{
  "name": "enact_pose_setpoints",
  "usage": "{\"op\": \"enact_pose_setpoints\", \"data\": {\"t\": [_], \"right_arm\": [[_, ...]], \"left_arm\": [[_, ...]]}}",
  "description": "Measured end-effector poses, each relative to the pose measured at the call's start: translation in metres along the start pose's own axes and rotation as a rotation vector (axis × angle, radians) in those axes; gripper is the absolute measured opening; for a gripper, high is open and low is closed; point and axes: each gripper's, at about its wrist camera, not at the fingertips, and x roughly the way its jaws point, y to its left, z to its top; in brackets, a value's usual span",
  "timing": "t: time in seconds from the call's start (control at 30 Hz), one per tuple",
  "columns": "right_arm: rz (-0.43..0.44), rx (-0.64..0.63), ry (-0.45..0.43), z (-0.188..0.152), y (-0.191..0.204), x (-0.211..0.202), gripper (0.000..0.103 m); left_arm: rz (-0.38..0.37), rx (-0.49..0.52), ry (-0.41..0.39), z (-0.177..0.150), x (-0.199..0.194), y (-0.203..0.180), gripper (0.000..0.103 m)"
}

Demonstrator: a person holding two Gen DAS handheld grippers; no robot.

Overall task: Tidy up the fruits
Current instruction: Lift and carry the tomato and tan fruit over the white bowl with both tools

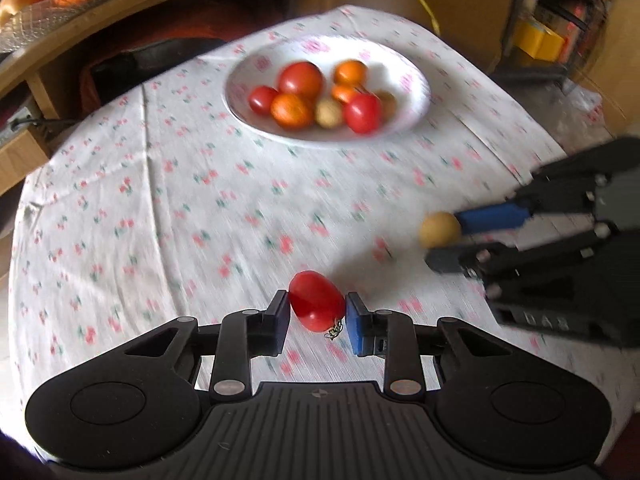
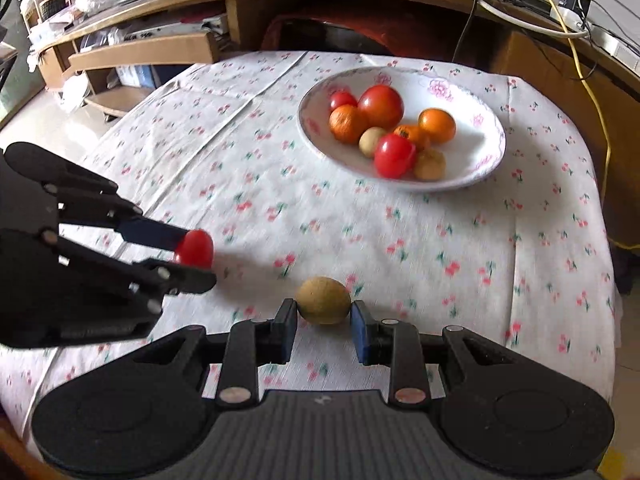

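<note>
Left gripper (image 1: 317, 312) clamped on red tomato (image 1: 316, 300); right gripper (image 2: 324, 314) pinching brown fruit (image 2: 323, 300). Ahead, unobstructed: white bowl (image 2: 480, 160) of tomatoes, oranges. Cherry-print tablecloth (image 2: 320, 220); cluttered wooden shelves (image 2: 152, 52) behind.

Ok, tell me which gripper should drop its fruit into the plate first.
Probably the right gripper: it is shut on the tan fruit, with the plate ahead on its side. The left gripper, shut on the red tomato, sits further across the cloth.
</note>
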Motion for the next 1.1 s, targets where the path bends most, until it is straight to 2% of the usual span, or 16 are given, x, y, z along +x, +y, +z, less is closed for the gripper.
{"op": "enact_pose_setpoints", "data": {"t": [0.17, 0.37, 0.47, 0.73, 0.9, 1.1], "right_arm": [[-0.014, -0.017, 0.009, -0.015, 0.011, -0.005, 0.029], [-0.012, -0.002, 0.009, -0.016, 0.009, -0.006, 0.030], [-0.005, 0.004, 0.008, -0.013, 0.007, -0.005, 0.030], [0.004, 0.002, 0.006, -0.011, 0.001, -0.002, 0.031], [0.006, 0.003, 0.008, -0.008, 0.000, -0.001, 0.031], [0.003, 0.010, 0.008, -0.006, -0.001, -0.001, 0.031]], "left_arm": [[-0.010, 0.020, 0.010, -0.016, -0.003, -0.013, 0.037], [0.010, 0.012, -0.013, -0.018, -0.005, -0.012, 0.044], [0.004, -0.022, -0.028, -0.014, -0.008, -0.008, 0.066], [-0.008, -0.030, -0.035, -0.008, -0.002, -0.011, 0.065], [-0.008, -0.017, -0.019, -0.009, 0.002, -0.014, 0.054], [-0.009, -0.014, -0.020, -0.009, 0.001, -0.016, 0.049]]}}
